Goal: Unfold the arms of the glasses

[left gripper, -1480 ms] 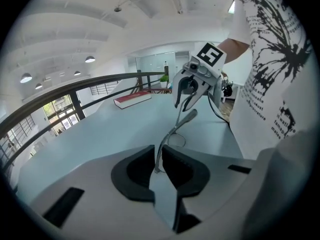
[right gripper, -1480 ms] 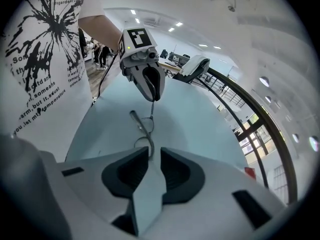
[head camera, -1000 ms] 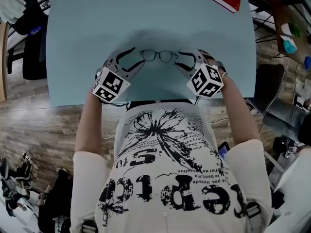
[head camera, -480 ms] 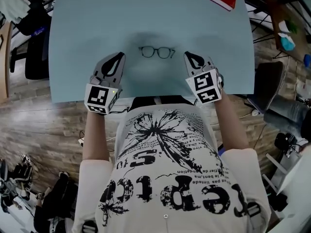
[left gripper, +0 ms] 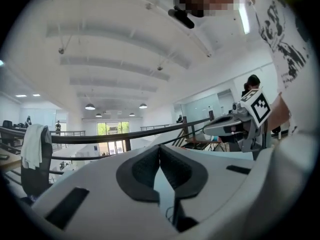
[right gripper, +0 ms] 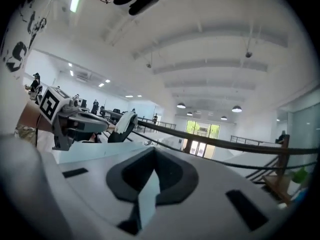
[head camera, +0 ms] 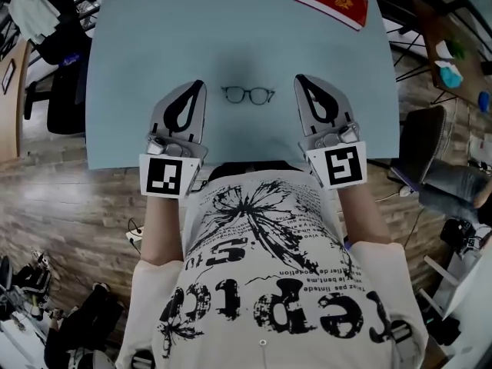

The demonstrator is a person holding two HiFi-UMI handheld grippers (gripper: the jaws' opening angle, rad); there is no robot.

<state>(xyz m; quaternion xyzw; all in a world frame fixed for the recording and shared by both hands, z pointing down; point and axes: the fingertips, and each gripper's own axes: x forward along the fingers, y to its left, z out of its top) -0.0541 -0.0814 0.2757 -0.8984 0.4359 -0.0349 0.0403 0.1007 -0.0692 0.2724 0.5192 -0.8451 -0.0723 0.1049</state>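
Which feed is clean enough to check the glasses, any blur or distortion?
Head view: sharp, evenly lit, glasses small but clear on the table. Left gripper view and right gripper view: strong fisheye bending, black corners, showing mostly ceiling.

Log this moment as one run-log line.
left gripper: shut, empty | right gripper: shut, empty | glasses: on table, untouched, between grippers in head view | glasses arms: not discernible

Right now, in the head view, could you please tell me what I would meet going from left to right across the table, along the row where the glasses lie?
left gripper, jaws shut → glasses → right gripper, jaws shut
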